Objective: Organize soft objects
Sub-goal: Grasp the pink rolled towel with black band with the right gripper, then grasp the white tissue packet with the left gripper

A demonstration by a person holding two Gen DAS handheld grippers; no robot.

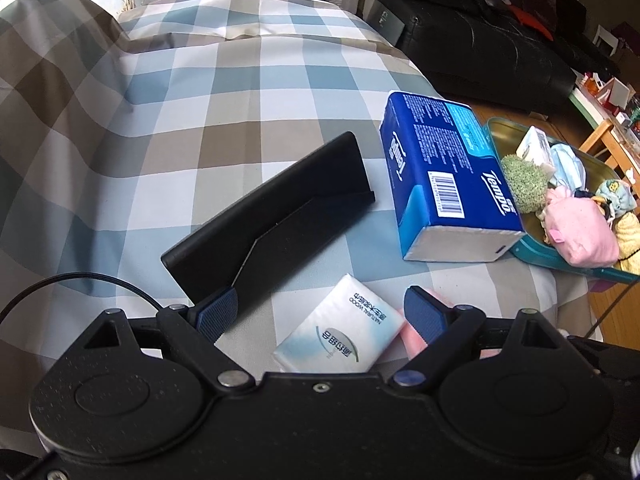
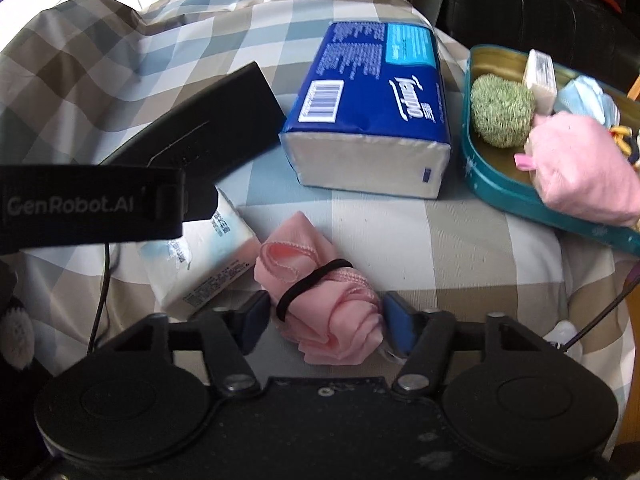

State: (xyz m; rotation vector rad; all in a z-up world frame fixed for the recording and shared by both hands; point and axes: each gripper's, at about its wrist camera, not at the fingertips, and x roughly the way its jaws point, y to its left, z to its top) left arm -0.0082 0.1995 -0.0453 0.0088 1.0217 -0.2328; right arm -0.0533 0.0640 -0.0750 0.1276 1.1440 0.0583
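Observation:
A small white tissue pack (image 1: pixel 340 330) lies on the checked cloth between the fingers of my open left gripper (image 1: pixel 320 316); it also shows in the right wrist view (image 2: pixel 204 256). A rolled pink cloth (image 2: pixel 324 304) bound with a black hair tie sits between the fingers of my open right gripper (image 2: pixel 326 320); the pads stand just beside it. A blue Tempo tissue pack (image 1: pixel 444 180) lies further back (image 2: pixel 368 120). A teal tray (image 1: pixel 536 252) at the right edge (image 2: pixel 480 184) holds a green fuzzy ball (image 2: pixel 502 110), a pink plush (image 2: pixel 584 168) and other soft items.
A black folded case (image 1: pixel 264 216) lies left of the Tempo pack (image 2: pixel 208 120). The left gripper's body with a GenRobot.AI strap (image 2: pixel 88 204) blocks the left of the right wrist view. A black sofa (image 1: pixel 480 44) and wooden furniture (image 1: pixel 608 140) stand beyond the table's right edge.

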